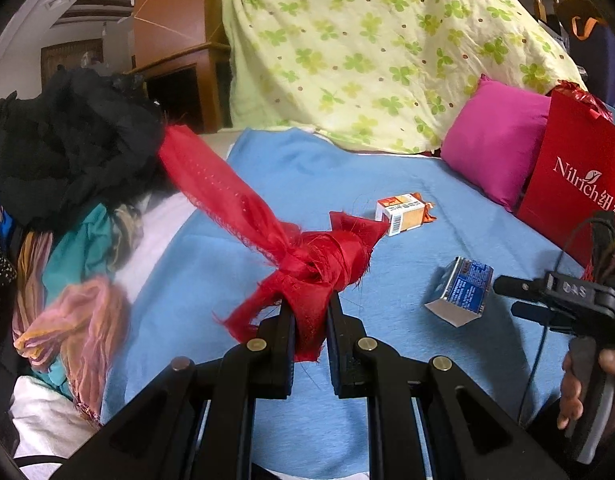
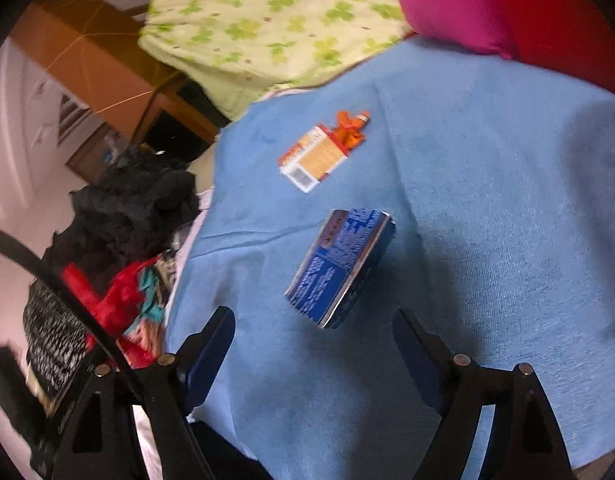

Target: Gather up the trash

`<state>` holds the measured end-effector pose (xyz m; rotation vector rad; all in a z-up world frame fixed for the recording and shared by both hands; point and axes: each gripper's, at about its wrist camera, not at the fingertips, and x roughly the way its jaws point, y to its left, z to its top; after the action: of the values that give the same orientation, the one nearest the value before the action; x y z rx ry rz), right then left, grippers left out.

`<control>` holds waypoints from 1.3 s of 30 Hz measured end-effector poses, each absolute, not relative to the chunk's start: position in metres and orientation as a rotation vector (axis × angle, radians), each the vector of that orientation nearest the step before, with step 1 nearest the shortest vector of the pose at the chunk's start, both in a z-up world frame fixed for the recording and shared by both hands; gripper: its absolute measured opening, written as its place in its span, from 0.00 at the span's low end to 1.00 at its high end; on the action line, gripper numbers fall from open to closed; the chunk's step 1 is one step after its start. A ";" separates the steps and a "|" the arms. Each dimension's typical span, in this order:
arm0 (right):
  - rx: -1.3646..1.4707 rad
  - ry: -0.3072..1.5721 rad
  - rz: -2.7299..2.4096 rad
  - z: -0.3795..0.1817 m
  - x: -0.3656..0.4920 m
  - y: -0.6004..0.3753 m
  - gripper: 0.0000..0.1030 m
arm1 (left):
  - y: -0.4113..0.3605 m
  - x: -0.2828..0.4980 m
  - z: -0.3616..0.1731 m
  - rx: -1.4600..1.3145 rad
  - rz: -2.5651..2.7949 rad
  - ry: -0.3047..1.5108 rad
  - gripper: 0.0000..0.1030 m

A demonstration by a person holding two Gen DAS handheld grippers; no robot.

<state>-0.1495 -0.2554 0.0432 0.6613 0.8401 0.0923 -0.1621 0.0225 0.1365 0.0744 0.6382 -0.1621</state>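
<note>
Your left gripper [image 1: 310,307] is pinching a knotted red cloth strip [image 1: 307,268], frayed at the edges, and is holding it above the blue blanket [image 1: 299,168]. Its long tail is running from the knot up and left toward the heap of clothes [image 1: 67,184] off the blanket's left edge.

Your right gripper [image 2: 313,334] is hovering spread wide, jaws well apart, over the blanket with nothing between them. Just ahead of it a blue carton [image 2: 341,266] is lying on the blanket, crushed flat, its long axis pointing away from the jaws and slightly right. Its white print is too blurred to read. Farther along the blanket a white and orange box [image 2: 313,158] is lying with a barcode on its near end, touching what appears to be an orange wrapper [image 2: 349,130].

At the blanket's right edge a red paper bag [image 1: 575,184] is standing beside a pink pillow [image 1: 495,140]; it is showing "Nilrich" in white, followed by Chinese characters.
</note>
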 end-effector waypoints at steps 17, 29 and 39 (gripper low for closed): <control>0.242 1.062 -0.260 0.020 -0.073 -0.182 0.63 | 0.048 -0.176 0.142 0.053 -0.157 0.611 0.14; 0.194 0.829 -0.092 0.089 -0.169 -0.184 0.62 | 0.039 -0.187 0.162 0.052 -0.165 0.567 0.14; 0.153 0.641 0.002 0.153 -0.257 -0.177 0.62 | 0.015 -0.208 0.188 0.103 -0.192 0.511 0.14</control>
<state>-0.2571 -0.1771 0.1530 0.1525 0.6409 0.0023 -0.2077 0.0154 0.1880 0.1032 0.5114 -0.1918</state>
